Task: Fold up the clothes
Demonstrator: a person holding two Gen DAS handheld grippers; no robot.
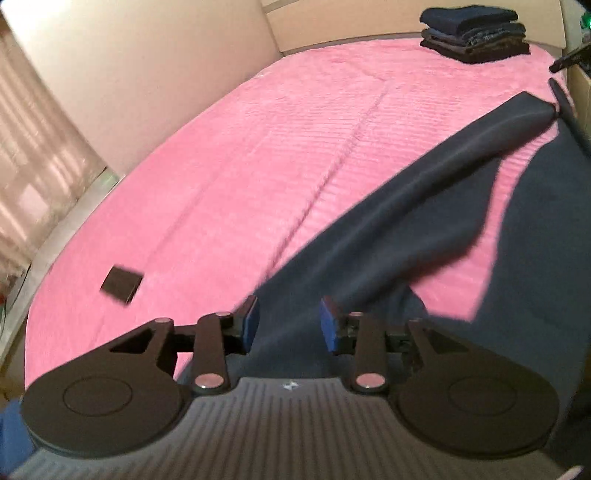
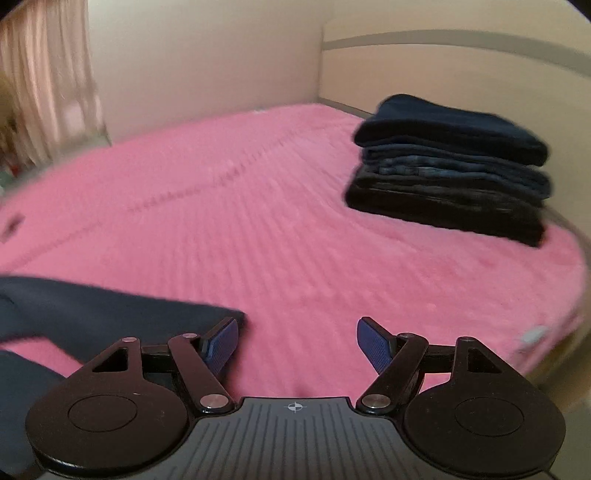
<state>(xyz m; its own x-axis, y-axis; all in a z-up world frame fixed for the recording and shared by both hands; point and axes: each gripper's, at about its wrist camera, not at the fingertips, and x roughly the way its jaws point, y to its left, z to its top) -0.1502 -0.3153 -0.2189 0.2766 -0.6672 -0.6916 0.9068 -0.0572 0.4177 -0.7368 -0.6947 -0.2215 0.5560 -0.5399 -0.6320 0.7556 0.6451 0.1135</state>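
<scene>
A dark navy garment [image 1: 406,221] lies spread on the pink bedspread [image 1: 240,166], one long leg or sleeve reaching toward the far right. My left gripper [image 1: 290,321] is open, its blue pads on either side of the garment's near part, which passes between them. In the right wrist view the end of the garment [image 2: 110,314] lies at the lower left. My right gripper [image 2: 297,345] is open and empty over the bare pink bedspread [image 2: 295,240], just right of the garment's end.
A stack of folded dark clothes [image 1: 474,33] sits at the far right corner of the bed, also in the right wrist view [image 2: 450,166]. A small dark square object [image 1: 122,284] lies on the bed at left. Walls and a curtain [image 1: 33,147] border the bed.
</scene>
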